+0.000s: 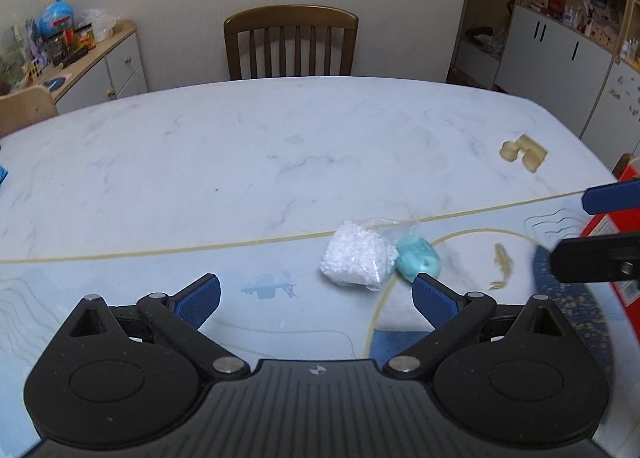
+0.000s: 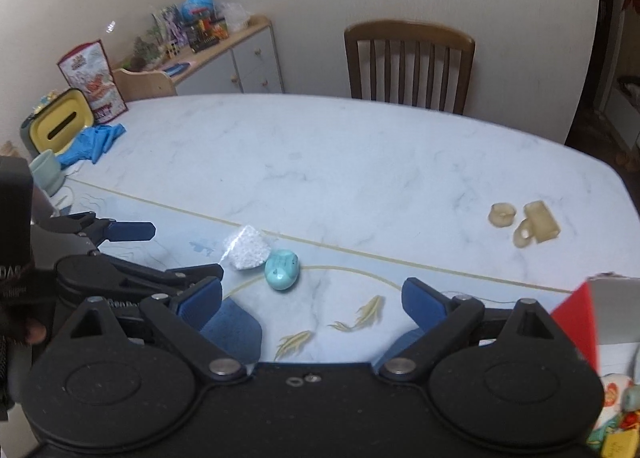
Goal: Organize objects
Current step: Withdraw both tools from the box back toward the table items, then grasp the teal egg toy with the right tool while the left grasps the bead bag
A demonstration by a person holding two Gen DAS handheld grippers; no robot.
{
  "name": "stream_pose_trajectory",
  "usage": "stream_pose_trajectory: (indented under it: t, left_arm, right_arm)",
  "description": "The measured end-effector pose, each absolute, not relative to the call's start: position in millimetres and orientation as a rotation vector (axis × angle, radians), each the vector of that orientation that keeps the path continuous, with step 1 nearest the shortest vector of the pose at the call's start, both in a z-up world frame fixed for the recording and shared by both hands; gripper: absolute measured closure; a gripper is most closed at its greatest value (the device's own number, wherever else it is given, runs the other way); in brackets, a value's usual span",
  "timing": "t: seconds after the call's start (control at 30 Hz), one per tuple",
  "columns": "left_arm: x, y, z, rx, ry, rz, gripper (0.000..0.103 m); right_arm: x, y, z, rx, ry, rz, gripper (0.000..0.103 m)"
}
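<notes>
Both grippers, left gripper (image 1: 316, 296) and right gripper (image 2: 312, 300), hovered empty with fingers apart near the turquoise egg-shaped plastic toy (image 2: 281, 269), itself touching a clear bag of white granules (image 2: 247, 247).

Each gripper (image 1: 316, 298) was matte black plastic with a ribbed housing, two round discs, silver pivot screws on its linkage arms and blue textured finger pads (image 1: 434, 300). The right gripper (image 2: 312, 300) matched; the hand (image 2: 24, 298) beside it apparently wore a dark glove.
</notes>
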State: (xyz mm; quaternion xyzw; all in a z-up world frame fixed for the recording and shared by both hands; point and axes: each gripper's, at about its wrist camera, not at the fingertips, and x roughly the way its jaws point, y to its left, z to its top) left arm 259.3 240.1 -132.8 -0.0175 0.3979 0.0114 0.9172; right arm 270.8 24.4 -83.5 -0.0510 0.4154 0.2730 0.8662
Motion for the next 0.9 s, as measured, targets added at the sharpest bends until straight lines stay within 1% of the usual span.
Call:
stream_pose_trajectory:
  t: [0.33,0.57,0.67,0.83,0.87,0.9]
  left_arm:
    - [273,241,-152,-0.038,0.809,0.008,0.000]
    - [279,244,-158,-0.049,0.792,0.003,0.001]
    - [280,243,-161,-0.043,0.788,0.000,0.003]
    - [283,244,-164,-0.050,0.783,-0.036,0.019]
    - [283,243,-163,-0.040,0.779,-0.044,0.021]
    - [283,242,-163,-0.035,0.774,-0.049,0.026]
  right_arm:
    - [305,46,-115,-0.066,0.974,0.548,0.014]
    - [323,59,-132,-0.026,1.038,0.555,0.024]
    - [326,64,-136,-0.024,1.049,0.556,0.028]
    - [332,67,-140,-0.019,1.065,0.563,0.033]
    - [333,68,-141,-0.017,1.066,0.564,0.034]
    - [334,68,-141,-0.017,1.068,0.564,0.035]
